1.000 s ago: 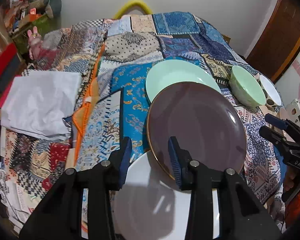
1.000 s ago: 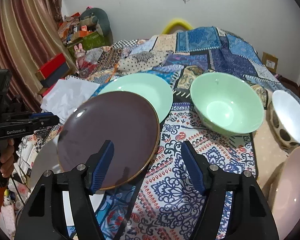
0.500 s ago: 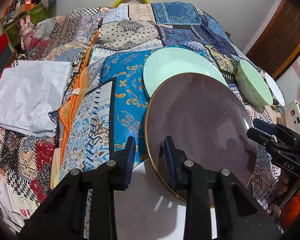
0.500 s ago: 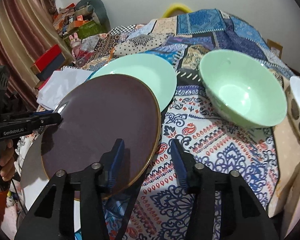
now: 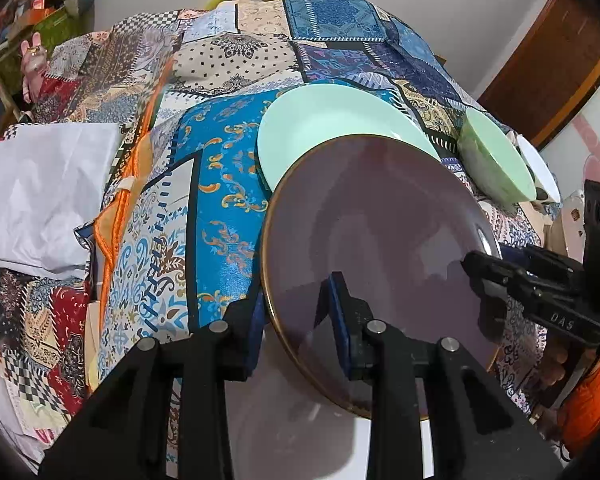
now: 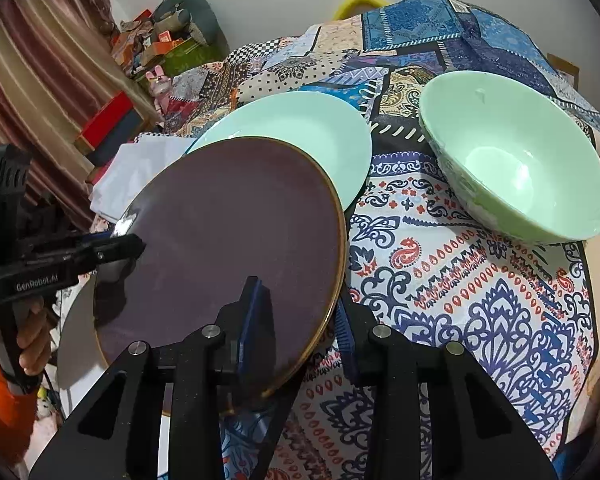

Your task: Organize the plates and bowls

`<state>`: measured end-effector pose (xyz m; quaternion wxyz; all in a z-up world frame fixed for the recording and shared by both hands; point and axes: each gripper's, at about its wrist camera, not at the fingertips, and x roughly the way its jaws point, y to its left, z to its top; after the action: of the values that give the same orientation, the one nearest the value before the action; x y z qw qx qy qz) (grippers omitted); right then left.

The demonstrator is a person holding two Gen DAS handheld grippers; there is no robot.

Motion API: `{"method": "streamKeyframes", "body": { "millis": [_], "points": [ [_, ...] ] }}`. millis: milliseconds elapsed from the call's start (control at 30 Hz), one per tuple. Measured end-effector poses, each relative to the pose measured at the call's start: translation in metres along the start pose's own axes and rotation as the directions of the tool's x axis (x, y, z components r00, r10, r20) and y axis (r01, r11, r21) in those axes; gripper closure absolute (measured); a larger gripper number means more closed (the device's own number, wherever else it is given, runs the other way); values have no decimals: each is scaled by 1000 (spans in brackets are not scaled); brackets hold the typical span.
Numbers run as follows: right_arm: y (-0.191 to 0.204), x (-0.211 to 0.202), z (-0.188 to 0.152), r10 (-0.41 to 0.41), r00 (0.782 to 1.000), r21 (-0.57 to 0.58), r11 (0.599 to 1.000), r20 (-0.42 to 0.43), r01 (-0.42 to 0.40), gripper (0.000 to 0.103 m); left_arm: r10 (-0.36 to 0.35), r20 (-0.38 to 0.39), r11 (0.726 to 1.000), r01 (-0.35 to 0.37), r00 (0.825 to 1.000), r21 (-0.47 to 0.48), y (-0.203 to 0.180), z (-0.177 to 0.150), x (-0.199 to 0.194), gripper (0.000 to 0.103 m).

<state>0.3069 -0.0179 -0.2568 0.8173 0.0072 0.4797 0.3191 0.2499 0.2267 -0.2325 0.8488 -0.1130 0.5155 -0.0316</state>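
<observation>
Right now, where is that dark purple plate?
The dark purple plate is held tilted between both tongs, left and right, overlapping the mint green plate behind it.

Both wrist views look steeply down, close over opposite rims of the shared dark purple gold-edged plate (image 5: 372, 232) (image 6: 228, 232).

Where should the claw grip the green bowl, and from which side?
The near rim of the green bowl, one claw finger inside, one outside, coming from the right wrist camera's side. It sits tilted, mouth toward that camera, so the thin lip is exposed; the round wall would likely slip.
</observation>
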Motion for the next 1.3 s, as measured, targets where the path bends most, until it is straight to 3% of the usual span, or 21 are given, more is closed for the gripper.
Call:
{"method": "streamKeyframes", "body": {
  "millis": [433,1300],
  "points": [
    [-3,-14,-7,-13,1000,19,1000,3,13,73,16,-17,1000,-17,1000,-27,-13,-5,-6,74],
    [-4,-101,-34,-9,987,13,1000,163,7,73,16,103,1000,-18,995,22,-85,-35,-85,73]
  ]
}}
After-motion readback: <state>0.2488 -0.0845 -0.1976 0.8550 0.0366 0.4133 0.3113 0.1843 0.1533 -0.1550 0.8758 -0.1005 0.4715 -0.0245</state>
